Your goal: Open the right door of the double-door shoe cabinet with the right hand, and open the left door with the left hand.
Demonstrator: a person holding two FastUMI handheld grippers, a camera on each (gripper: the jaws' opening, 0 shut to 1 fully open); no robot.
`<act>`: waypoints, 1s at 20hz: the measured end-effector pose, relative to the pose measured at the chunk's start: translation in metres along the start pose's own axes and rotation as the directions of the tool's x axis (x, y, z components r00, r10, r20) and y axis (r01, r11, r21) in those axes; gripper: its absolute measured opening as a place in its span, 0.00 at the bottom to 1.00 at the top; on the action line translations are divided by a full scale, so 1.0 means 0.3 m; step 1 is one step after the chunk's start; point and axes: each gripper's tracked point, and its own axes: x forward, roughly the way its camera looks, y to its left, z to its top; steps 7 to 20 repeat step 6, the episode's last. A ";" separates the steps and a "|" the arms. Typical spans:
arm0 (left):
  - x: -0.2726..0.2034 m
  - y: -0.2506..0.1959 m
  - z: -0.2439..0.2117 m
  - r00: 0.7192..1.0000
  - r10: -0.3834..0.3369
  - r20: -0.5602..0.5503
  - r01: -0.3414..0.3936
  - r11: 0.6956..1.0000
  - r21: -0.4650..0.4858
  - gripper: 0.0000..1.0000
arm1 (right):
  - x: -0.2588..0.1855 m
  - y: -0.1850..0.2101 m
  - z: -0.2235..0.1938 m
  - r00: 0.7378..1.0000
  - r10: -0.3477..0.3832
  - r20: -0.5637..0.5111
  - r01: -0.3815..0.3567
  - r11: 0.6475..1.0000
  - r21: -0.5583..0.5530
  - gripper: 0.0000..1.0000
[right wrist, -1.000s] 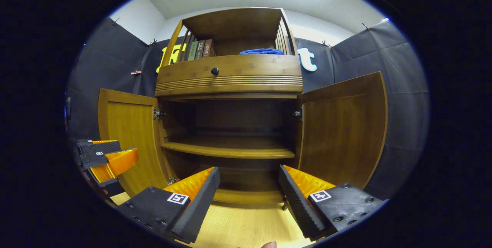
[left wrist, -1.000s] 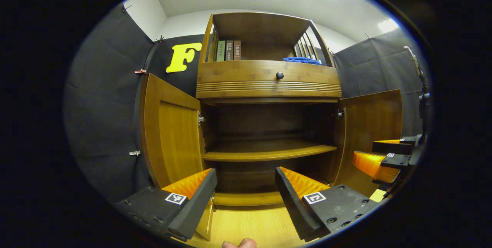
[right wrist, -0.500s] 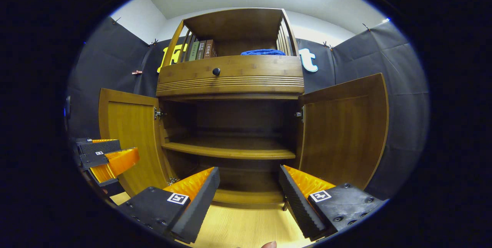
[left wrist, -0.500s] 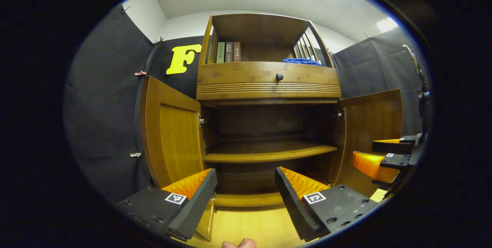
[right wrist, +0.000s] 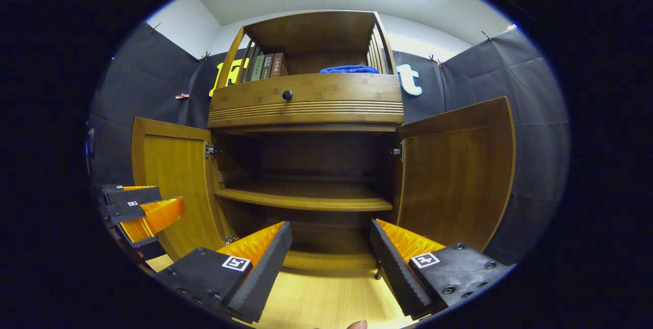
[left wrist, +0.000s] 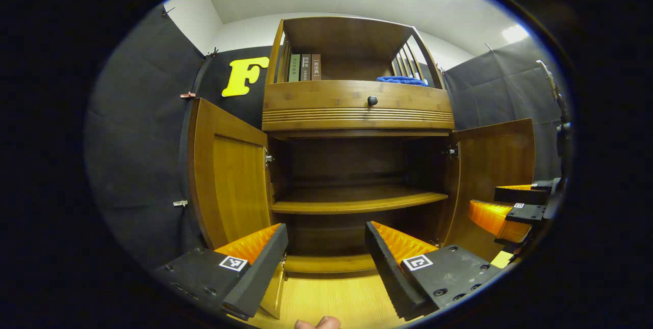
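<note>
The wooden shoe cabinet [left wrist: 357,109] [right wrist: 306,102] stands ahead with both lower doors swung wide. Its left door [left wrist: 229,186] [right wrist: 171,181] and right door [left wrist: 497,166] [right wrist: 454,171] hang outward on their hinges. Inside, a bare shelf [left wrist: 357,200] [right wrist: 303,197] crosses the dark compartment. My left gripper [left wrist: 326,237] is open, back from the cabinet, with nothing between its fingers; it also appears at the left edge of the right gripper view [right wrist: 140,206]. My right gripper [right wrist: 330,237] is open and holds nothing, and it is seen at the right in the left gripper view [left wrist: 505,206].
A drawer front with a dark round knob [left wrist: 372,100] [right wrist: 287,95] sits above the doors. The top shelf holds books [left wrist: 304,67] [right wrist: 266,66] and a blue cloth [left wrist: 402,80] [right wrist: 348,69]. Pale wood floor [left wrist: 326,301] lies before the cabinet. Black cloth walls stand on both sides.
</note>
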 end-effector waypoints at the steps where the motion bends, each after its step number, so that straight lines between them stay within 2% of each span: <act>1: 0.002 -0.002 0.002 1.000 -0.001 0.001 0.001 1.000 0.000 0.93 | 0.000 0.000 0.001 1.000 0.000 0.000 0.000 1.000 0.001 0.92; 20: 0.001 -0.005 0.004 1.000 0.001 0.002 -0.001 1.000 0.000 0.95 | 0.001 -0.003 0.002 1.000 0.005 0.001 -0.005 1.000 0.000 0.92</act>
